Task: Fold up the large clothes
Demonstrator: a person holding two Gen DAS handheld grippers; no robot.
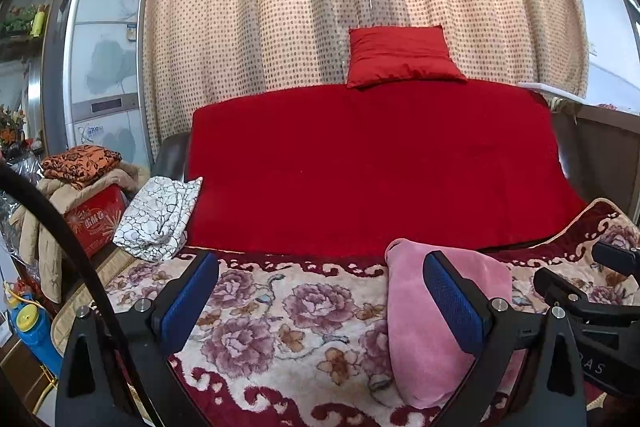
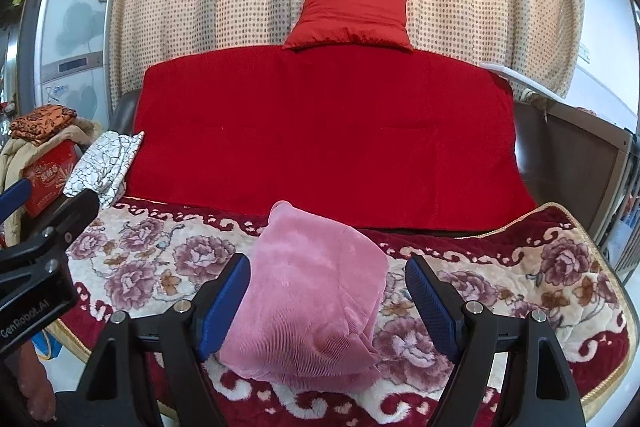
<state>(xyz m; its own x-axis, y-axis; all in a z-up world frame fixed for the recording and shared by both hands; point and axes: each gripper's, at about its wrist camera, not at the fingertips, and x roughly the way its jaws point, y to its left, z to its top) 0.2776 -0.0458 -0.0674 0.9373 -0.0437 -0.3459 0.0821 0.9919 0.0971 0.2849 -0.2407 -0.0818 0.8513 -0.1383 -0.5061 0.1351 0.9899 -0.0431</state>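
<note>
A pink corduroy garment (image 2: 316, 291) lies folded into a compact bundle on the floral blanket (image 2: 160, 259) that covers the sofa seat. My right gripper (image 2: 326, 303) is open and hovers just above and in front of the bundle, one blue pad on each side, holding nothing. In the left wrist view the same pink garment (image 1: 428, 331) lies to the right, partly behind the right finger. My left gripper (image 1: 320, 299) is open and empty above the blanket (image 1: 260, 327), left of the garment. The right gripper's black body (image 1: 592, 311) shows at that view's right edge.
A red cover (image 2: 328, 131) drapes the sofa back, with a red cushion (image 2: 348, 21) on top. A white crackle-pattern cloth (image 2: 106, 161) lies at the sofa's left end. A pile of clothes on a red box (image 1: 92, 211) stands left. Dotted curtains hang behind.
</note>
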